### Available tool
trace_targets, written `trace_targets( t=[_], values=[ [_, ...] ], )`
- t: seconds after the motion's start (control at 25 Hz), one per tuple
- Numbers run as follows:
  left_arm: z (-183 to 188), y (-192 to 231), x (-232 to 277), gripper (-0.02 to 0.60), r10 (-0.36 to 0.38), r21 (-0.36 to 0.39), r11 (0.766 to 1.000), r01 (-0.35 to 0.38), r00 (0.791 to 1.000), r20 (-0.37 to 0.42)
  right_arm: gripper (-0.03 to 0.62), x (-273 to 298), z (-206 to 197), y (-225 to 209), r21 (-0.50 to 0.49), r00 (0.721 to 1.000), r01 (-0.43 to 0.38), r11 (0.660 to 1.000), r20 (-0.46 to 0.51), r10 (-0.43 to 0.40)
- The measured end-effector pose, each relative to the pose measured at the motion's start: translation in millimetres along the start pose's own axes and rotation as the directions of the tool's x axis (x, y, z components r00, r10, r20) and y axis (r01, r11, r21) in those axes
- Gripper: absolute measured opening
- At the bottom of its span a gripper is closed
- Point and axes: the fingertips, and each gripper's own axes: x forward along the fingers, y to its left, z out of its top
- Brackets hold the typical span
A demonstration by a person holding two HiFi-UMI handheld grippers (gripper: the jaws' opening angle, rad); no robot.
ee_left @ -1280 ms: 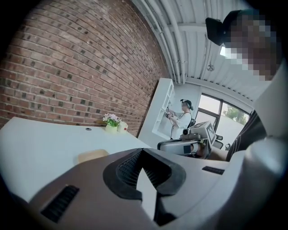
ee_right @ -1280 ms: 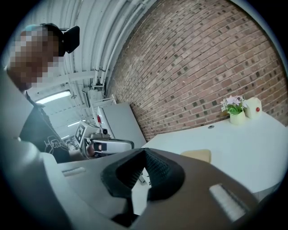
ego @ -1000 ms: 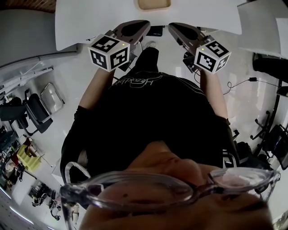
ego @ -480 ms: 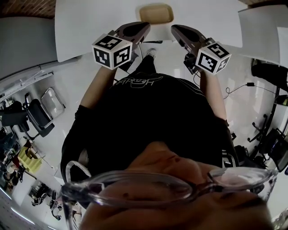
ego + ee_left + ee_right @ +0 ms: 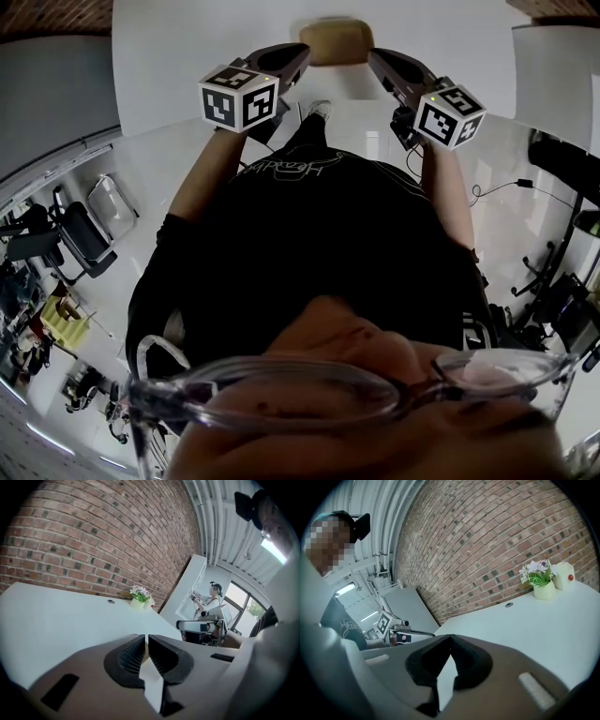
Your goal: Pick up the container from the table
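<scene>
Head view showed a person in a black shirt standing at a white table [image 5: 187,47]. The person held one gripper in each hand, and each had a cube with black and white squares on it. The tan container [image 5: 336,39] sat on the table near its front edge. It lay between the tips of the two grippers. The left gripper [image 5: 304,50] was just beside the container's left end. The right gripper [image 5: 373,54] was just beside its right end. I could not tell if either one touched it.

In the left gripper view, the left gripper's [image 5: 146,641] jaws were pressed together with only a thin crack between them. They pinched nothing. Far across the table stood a small pot of flowers [image 5: 139,598] by a brick wall [image 5: 93,541]. Another person [image 5: 212,601] stood far off in the room.

In the right gripper view, the right gripper's [image 5: 450,641] jaws were pressed together too, and they pinched nothing. The same pot of flowers [image 5: 541,581] stood by the wall, with a small white thing [image 5: 564,576] just beside it.
</scene>
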Motion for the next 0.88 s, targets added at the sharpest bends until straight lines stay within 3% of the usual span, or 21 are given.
trace_targets(
  t=[0.2, 0.28, 0.4, 0.52, 0.72, 0.88],
  values=[
    [-11, 33, 32, 0.011, 0.021, -0.080, 0.996, -0.026, 0.998, -0.066, 0.006, 7, -3, -57, 0.042, 0.997, 0.078, 0.996, -0.028, -0.077],
    [-16, 38, 33, 0.020, 0.036, -0.098, 0.994, -0.044, 0.996, -0.081, 0.050, 4, -6, -65, 0.055, 0.994, 0.101, 0.993, -0.042, -0.098],
    [-23, 47, 31, 0.052, 0.058, -0.121, 0.990, -0.070, 0.993, -0.101, 0.055, 4, -13, -72, 0.065, 0.990, 0.132, 0.989, -0.063, -0.128],
    [-29, 54, 30, 0.086, 0.065, -0.167, 0.982, -0.084, 0.991, -0.121, 0.100, 5, -21, -79, 0.073, 0.984, 0.163, 0.984, -0.086, -0.156],
    [-45, 67, 33, 0.162, 0.076, -0.260, 0.959, -0.115, 0.985, -0.155, 0.147, 9, -37, -91, 0.101, 0.973, 0.198, 0.975, -0.139, -0.183],
    [-55, 68, 39, 0.186, 0.047, -0.369, 0.923, -0.107, 0.985, -0.168, 0.158, 10, -48, -99, 0.155, 0.967, 0.213, 0.965, -0.178, -0.184]
  ],
)
